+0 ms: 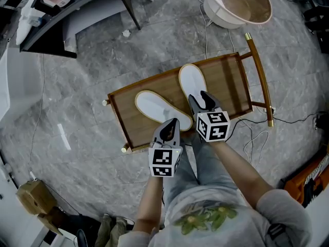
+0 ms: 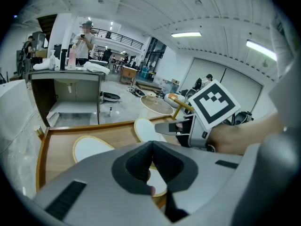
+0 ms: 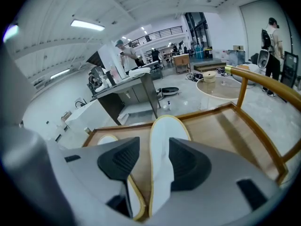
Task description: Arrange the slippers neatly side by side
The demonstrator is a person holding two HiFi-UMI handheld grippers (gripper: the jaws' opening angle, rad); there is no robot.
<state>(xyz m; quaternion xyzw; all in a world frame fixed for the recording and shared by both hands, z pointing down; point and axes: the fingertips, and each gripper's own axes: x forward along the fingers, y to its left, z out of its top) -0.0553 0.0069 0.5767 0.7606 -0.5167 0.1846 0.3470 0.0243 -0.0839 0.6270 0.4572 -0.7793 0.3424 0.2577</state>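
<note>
Two white slippers with tan rims lie on a low wooden tray (image 1: 229,81) on the floor. The left slipper (image 1: 156,108) lies slanted; the right slipper (image 1: 192,82) points away from me. My right gripper (image 1: 202,101) is open at the right slipper's heel. In the right gripper view the slipper (image 3: 167,128) runs between the spread jaws of the right gripper (image 3: 154,144), and the pads stand clear of it. My left gripper (image 1: 170,129) sits at the left slipper's heel. Its jaws (image 2: 151,146) meet at the tips, and I see nothing gripped between them.
The tray has a raised wooden rail with brass ends (image 1: 259,68) on its right side. A round white basin (image 1: 239,4) stands beyond it and a dark desk (image 1: 67,14) at the far left. Cables (image 1: 257,138) trail on the grey floor to the right. People stand far off.
</note>
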